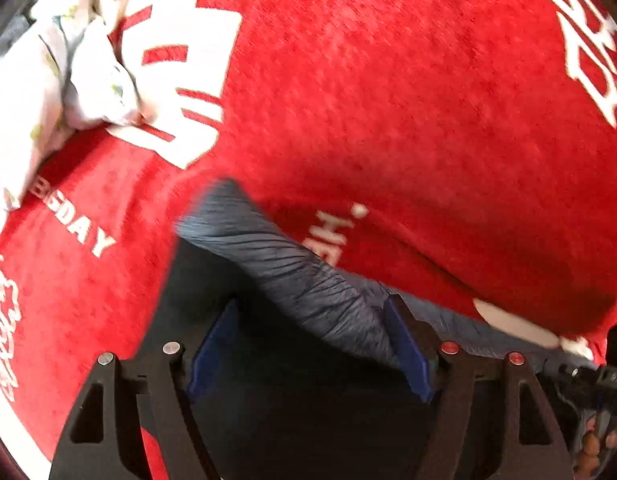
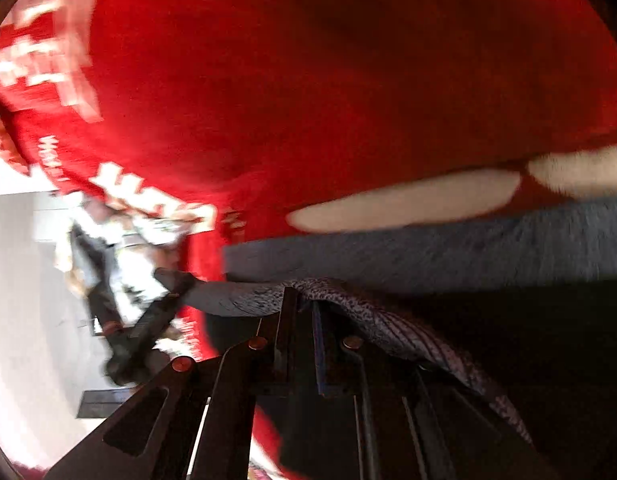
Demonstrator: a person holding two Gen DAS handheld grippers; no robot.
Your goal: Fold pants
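— Listing first: our left gripper (image 1: 312,344), jaws spread, grasping nothing. Where do the pants (image 1: 308,280) lie?

— Grey ribbed cloth slants between the blue pads (image 1: 408,348), leaning on the right one, over the red blanket (image 1: 388,100).

— Our right gripper (image 2: 304,320)?

— Clenched on a fold of the pants (image 2: 388,332); cloth drapes over its right finger, blurred.

— A white bundle (image 1: 48,80) lies at the far left.

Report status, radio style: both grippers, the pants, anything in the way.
Left gripper open, grey pants lying across its right pad. Right gripper shut on pants edge. White patterned cloth bunched on red blanket, off to the side.
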